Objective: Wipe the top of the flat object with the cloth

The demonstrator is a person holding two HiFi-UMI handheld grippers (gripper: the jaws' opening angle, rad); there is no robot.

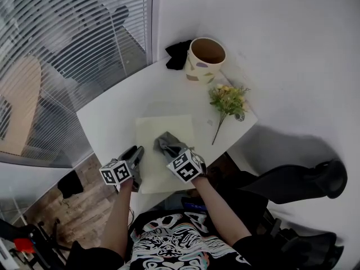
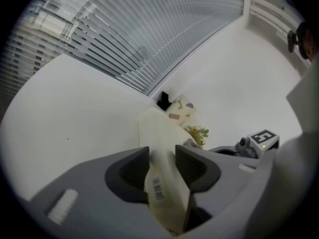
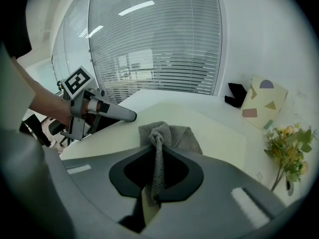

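Hidden: the near edge of the flat object (image 1: 163, 129) disappears beneath both marker cubes, so from above I cannot follow it to the surface's (image 1: 112, 114) rim.
Hard to make out: a black thing (image 1: 179, 54) lies at 10 o'clock of the patterned pot (image 1: 206, 59), touching it; what it is, I cannot tell.
Left hand-held gripper (image 1: 135, 153): its jaws are clamped on the flat object's edge at about 7 o'clock, the cream sheet standing pinched between them in its own view.
Right hand-held gripper (image 1: 169, 152): its jaws are closed on a bunched fold of the grey cloth (image 1: 167, 143); the fold's lower end is lost inside the jaws.
Cloth: it rests on the flat object's top, toward 5 o'clock, spreading just ahead of the right jaws.
Flat object: it lies flat mid-surface, with the pot at 1 o'clock and the flowers (image 1: 228, 100) at 2 o'clock, both apart from it.
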